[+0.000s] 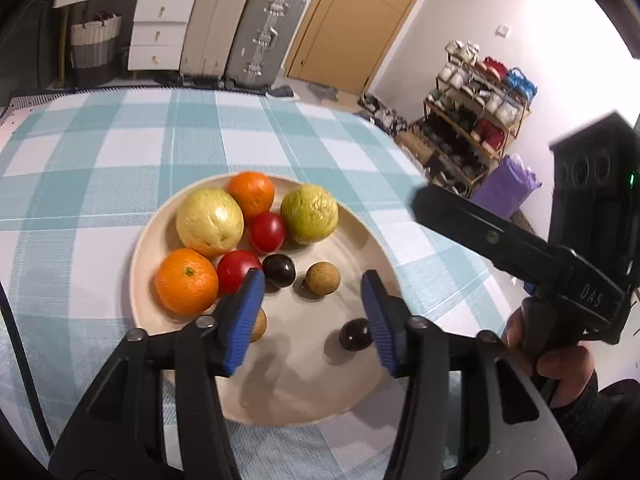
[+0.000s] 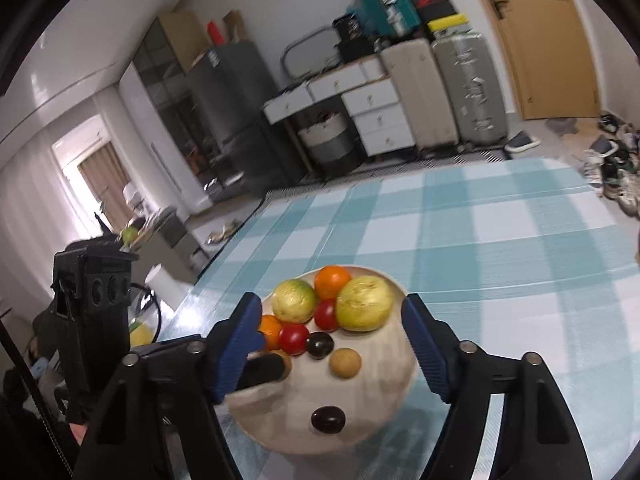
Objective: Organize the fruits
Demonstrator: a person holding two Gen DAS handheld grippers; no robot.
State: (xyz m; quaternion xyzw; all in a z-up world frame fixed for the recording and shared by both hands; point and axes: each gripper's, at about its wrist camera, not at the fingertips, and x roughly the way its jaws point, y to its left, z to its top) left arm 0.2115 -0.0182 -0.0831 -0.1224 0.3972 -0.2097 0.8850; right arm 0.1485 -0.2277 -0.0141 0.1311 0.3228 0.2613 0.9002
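A cream plate (image 1: 304, 380) on the checked cloth holds two yellow-green guavas (image 1: 209, 222), two oranges (image 1: 186, 282), two red tomatoes (image 1: 267, 232), two dark plums (image 1: 355, 334) and a brown longan (image 1: 323, 278). A second longan (image 1: 259, 324) shows partly behind my left finger. My left gripper (image 1: 312, 292) hangs open over the plate's near half, holding nothing. My right gripper (image 2: 332, 308) is open too, above the same plate (image 2: 380, 392) from its other side, with the near plum (image 2: 328, 419) below it. Nothing lies between either pair of fingers.
The blue-and-white checked tablecloth (image 1: 120, 140) stretches far and left of the plate. A hand (image 1: 560, 360) holds the right gripper's handle at the table's right edge. Suitcases (image 1: 264, 32), white drawers (image 1: 160, 32) and a shoe rack (image 1: 472, 120) stand beyond the table.
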